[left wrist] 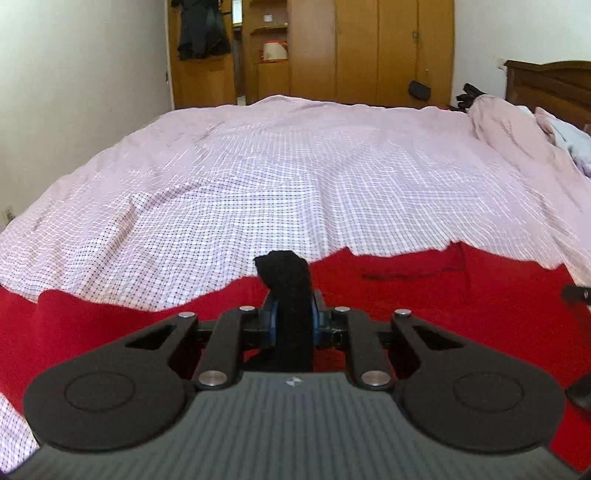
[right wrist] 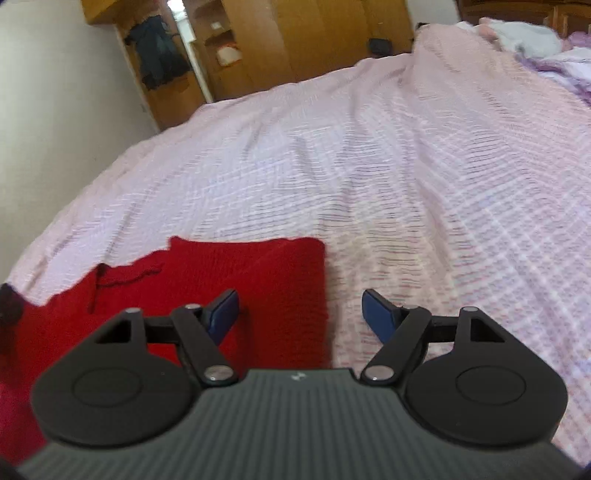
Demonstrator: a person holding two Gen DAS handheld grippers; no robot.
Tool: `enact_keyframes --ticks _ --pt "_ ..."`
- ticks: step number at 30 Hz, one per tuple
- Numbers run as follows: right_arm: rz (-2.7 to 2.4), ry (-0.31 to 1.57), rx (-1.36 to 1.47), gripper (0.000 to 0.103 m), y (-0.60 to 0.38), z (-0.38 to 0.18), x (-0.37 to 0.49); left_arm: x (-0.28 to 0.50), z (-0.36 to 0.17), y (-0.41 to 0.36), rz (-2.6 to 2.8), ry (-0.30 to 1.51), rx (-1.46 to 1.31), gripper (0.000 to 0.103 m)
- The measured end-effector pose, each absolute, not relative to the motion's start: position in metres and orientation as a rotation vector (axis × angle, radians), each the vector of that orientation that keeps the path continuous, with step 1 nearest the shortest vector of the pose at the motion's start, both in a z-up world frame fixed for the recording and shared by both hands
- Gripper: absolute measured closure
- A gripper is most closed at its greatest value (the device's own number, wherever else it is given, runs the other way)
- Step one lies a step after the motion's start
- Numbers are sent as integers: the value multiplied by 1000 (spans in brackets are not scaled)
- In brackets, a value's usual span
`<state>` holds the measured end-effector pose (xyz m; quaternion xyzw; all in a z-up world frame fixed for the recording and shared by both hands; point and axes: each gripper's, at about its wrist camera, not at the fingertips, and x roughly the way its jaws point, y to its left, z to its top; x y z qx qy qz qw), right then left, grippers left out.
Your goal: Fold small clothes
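A black small garment (left wrist: 284, 275), perhaps a sock, stands up between the blue pads of my left gripper (left wrist: 291, 319), which is shut on it. Its lower part hangs down behind the jaws. Under it a red cloth (left wrist: 424, 295) lies spread on the near part of the checked pink bed sheet (left wrist: 295, 177). In the right wrist view my right gripper (right wrist: 301, 314) is open, with nothing between the pads. Its left fingertip (right wrist: 223, 312) is over the red cloth (right wrist: 258, 280) and its right fingertip (right wrist: 378, 317) over the sheet (right wrist: 406, 184), either side of the cloth's right edge.
Wooden wardrobes (left wrist: 369, 48) stand past the far end of the bed, with dark clothes (left wrist: 201, 29) hanging at the left. A wooden headboard (left wrist: 550, 85) and heaped bedding (left wrist: 517, 129) are at the right. A white wall (left wrist: 74, 92) runs along the left side.
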<state>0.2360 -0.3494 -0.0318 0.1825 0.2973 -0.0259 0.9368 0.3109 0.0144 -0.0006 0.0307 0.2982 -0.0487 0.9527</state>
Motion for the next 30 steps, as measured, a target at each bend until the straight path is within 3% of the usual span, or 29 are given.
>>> enact_keyframes --ticks 1,6,9,11,13,17,19,20,30 --pt "-28 614 375 87 -348 -33 238 313 -2 15 -96 608 58 84" --pt "-94 537 341 87 -342 -29 234 330 -17 21 -72 640 56 83" --pt "-112 589 322 87 -340 -38 241 345 -36 19 -70 706 63 83" --pt "-117 624 318 82 -339 -43 246 352 -50 17 -56 744 77 79" --pt "-134 644 306 71 -338 -43 249 351 -54 14 -44 738 95 75" --pt "-169 651 295 56 -338 -40 246 344 -46 17 -33 743 98 49" --pt "-171 642 302 38 -337 -33 237 336 -39 24 -35 757 60 34" --pt "-160 633 304 36 -335 -28 231 331 -37 28 -30 763 46 27" --pt "-63 627 206 35 -286 13 161 266 -18 75 -64 837 -111 7"
